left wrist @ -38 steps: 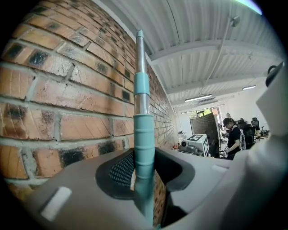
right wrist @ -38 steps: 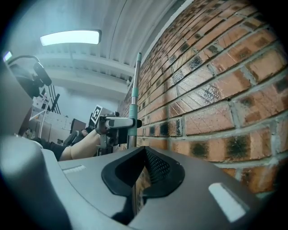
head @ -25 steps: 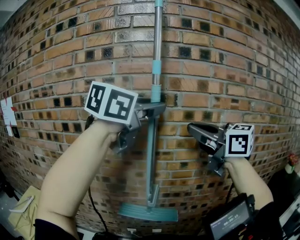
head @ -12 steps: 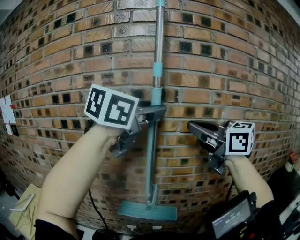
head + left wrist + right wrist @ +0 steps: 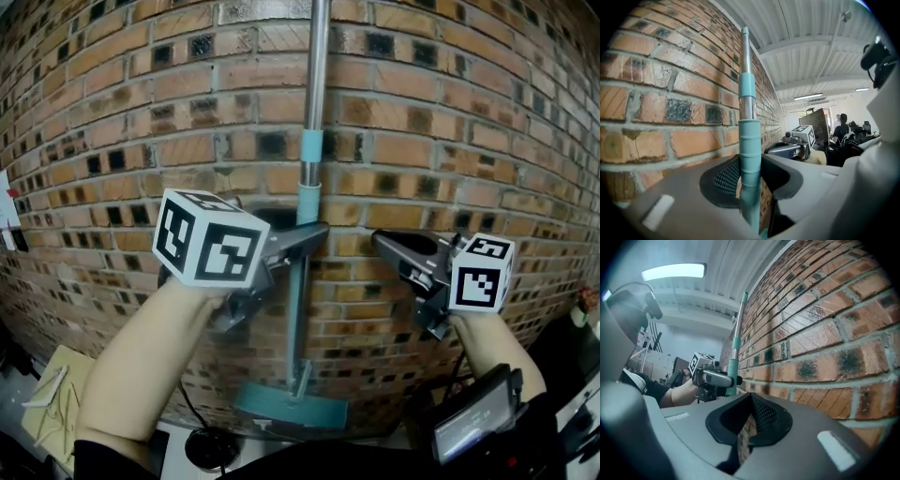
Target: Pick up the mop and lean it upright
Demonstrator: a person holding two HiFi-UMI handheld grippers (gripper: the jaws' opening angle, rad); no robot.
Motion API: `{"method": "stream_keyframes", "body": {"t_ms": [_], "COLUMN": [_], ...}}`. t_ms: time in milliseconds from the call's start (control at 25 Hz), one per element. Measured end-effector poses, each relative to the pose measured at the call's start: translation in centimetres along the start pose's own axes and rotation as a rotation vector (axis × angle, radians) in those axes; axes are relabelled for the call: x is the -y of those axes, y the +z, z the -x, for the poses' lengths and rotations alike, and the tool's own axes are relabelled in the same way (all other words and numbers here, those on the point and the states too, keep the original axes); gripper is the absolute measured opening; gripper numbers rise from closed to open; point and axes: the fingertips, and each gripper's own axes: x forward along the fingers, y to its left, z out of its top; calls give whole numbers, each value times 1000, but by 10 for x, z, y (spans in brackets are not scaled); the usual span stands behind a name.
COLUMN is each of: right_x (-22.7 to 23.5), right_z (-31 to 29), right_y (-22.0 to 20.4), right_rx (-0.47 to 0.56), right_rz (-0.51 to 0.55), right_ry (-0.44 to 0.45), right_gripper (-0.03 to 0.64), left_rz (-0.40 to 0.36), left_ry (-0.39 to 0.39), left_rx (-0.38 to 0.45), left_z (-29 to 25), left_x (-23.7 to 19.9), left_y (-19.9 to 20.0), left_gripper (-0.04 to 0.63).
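**While the left jaws grip the pole: settling the mop against the brick**

Since the brick wall (image 5: pixel 141 112) stands just beyond both sets of jaws, it is the thing to lean on. Best judged: seat the foot first, tip the top back until the pole rests on brick, and only then ease the grip.

The mop (image 5: pixel 298 309) stands near upright. Its pole passes straight between the jaws of the left gripper (image 5: pixel 298 236), which are clamped on the teal lower section. Loosen slowly, since a smooth pole may slide sideways along the brick.

The mop head (image 5: pixel 291 411) hangs well below the jaws. Whether it sits on the floor I cannot tell, so check before letting go.

The right gripper (image 5: pixel 389 246) holds nothing. Its jaws are a narrow slit apart with brick showing through, about level with the left jaws and off to one side of the pole. It would serve well as a catcher, ready to steady the pole above the left grip.

Look of the thing:
- Long straight pole in two parts: a teal tube from the head up through the jaws, and a bare metal tube (image 5: pixel 315 75) above them.
- Flat oblong teal head, joined to the pole's foot by a small bracket and lying crosswise.
- Teal collar (image 5: pixel 311 148) somewhat above the jaws.
- Ribbed teal sleeve (image 5: pixel 750 140) right at the pads.
- Small teal cap (image 5: pixel 745 31) at the tip.
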Motion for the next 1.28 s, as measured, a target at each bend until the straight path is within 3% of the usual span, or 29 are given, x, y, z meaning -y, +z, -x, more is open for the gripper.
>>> {"method": "stream_keyframes", "body": {"t_ms": [440,800,1280], "right_x": [-5,-10,-6], "right_z": [-9,-14,-5], "right_y": [-84,-168,-309], "right_rx": [-37,-68,-104], "right_rz": [39,47,-165], "right_ry": [23,57,50], "right_gripper": [14,14,14], "left_rz": [53,72,139], "left_ry": [41,16,-6], "left_rx": [-69,-147,-301], "left_z": [-4,-26,-57], "left_x": [8,26,61], "left_y": [-126,-228,-408], "left_gripper": [130,130,129]}}
